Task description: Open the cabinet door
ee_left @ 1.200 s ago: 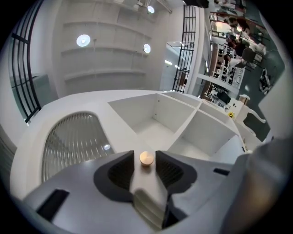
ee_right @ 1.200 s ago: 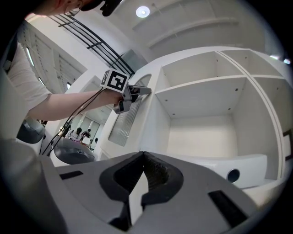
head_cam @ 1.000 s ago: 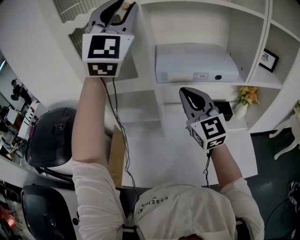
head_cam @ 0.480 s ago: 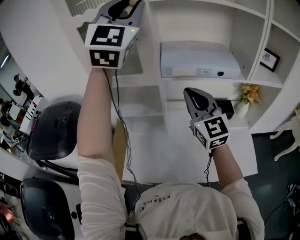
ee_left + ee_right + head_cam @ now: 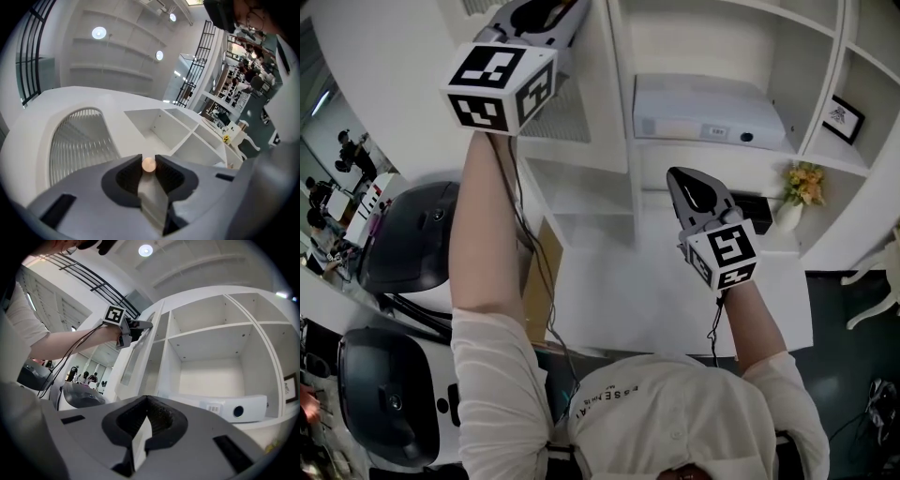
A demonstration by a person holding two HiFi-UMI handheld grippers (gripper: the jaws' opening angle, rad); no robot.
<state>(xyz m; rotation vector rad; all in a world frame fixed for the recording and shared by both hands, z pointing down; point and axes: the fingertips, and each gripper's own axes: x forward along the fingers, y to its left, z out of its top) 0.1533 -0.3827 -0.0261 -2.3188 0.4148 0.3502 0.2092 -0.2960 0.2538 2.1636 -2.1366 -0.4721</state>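
The white cabinet door (image 5: 598, 89), with its ribbed glass pane (image 5: 555, 114), stands swung out from the shelf unit. My left gripper (image 5: 546, 11) is raised at the top left and shut on the door's knob. In the left gripper view the small copper knob (image 5: 148, 164) sits pinched between the two black pads, with the door (image 5: 108, 105) and ribbed pane (image 5: 77, 143) beyond. My right gripper (image 5: 674, 178) hovers over the desk in front of the shelves, shut and empty. Its own view shows the jaws (image 5: 146, 399) meeting, with the left gripper (image 5: 136, 328) at the door's edge (image 5: 137, 357).
A white box-shaped device (image 5: 703, 108) lies on a shelf behind the door. A flower vase (image 5: 800, 192), a black box (image 5: 761, 212) and a framed picture (image 5: 845, 120) stand to the right. The white desk (image 5: 675, 300) lies below, dark chairs (image 5: 403, 248) at the left.
The left gripper has pulled the knob leftward and rolled, and the door has swung wider, showing more of the shelves. The right gripper stays shut and has drifted only slightly.
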